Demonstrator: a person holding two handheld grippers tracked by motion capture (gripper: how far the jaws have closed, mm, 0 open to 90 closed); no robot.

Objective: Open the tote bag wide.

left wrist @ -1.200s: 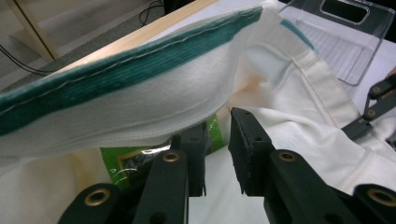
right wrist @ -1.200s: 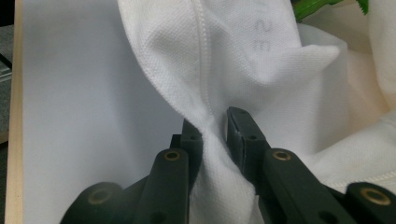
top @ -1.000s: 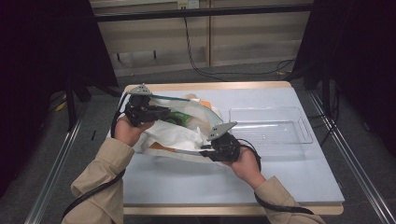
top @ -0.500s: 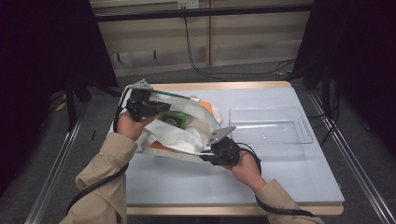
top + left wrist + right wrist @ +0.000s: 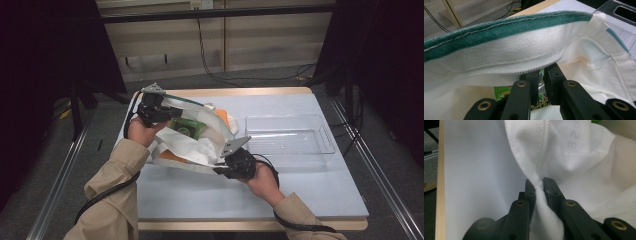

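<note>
since a second ago your left tool (image 5: 161,111) has lifted the far edge of the white bag (image 5: 192,145) off the desk (image 5: 300,192) and drawn it towards the back left corner, so the green-trimmed rim (image 5: 506,30) now stands raised and the mouth gapes wider. both tools' jaws have just been closing, each with cloth between them. that reads as both grips settling, which should leave the bag spread enough to reach what lies inside.

your left tool is clenched low on the bag wall under the zip line, with the green packet (image 5: 186,127) showing just behind its jaws. your right tool (image 5: 231,169) is clenched on a pinched fold of the near side (image 5: 537,195), close to the desk and hardly shifted. the bag lies on the left half of the desk, with the clear tray (image 5: 287,147) empty to its right. your left forearm reaches up and forward; your right comes in low, wrist nearly level.
</note>
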